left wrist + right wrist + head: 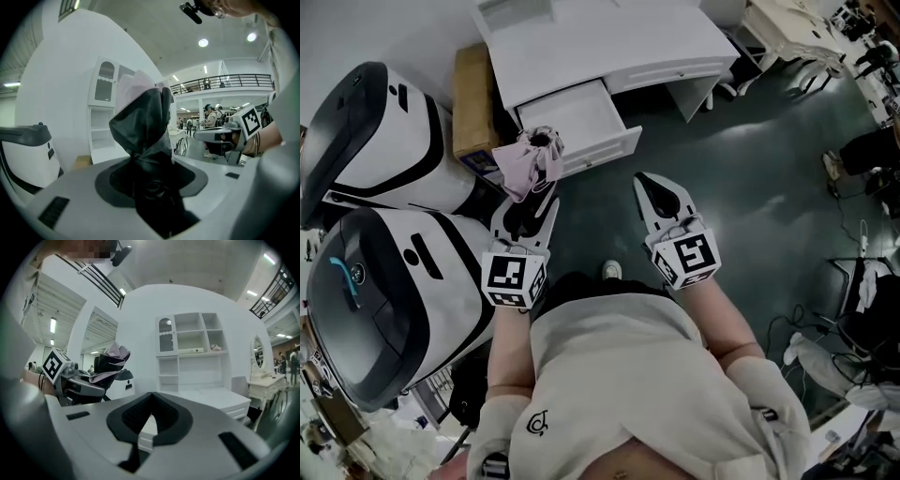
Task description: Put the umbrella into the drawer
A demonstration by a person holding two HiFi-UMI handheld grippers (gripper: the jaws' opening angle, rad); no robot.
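Item one: left gripper [536,192], which I am keeping clenched on the folded pink-and-black fabric umbrella [531,157]; the bundle is standing up out of the jaws, bunched cloth uppermost. Item two: right gripper [651,182], sitting at 3 o'clock of the left one, jaws pressed together at the tips and carrying nothing. Item three: open white wooden drawer [574,114], lying at 12 o'clock of the left gripper, its inside showing bare. The umbrella is hanging outside it, at the drawer's 7 o'clock corner in the head view. Item four: white desk [609,42] bearing the drawer. Item five: brown cardboard box [473,98], resting at 9 o'clock of the drawer.
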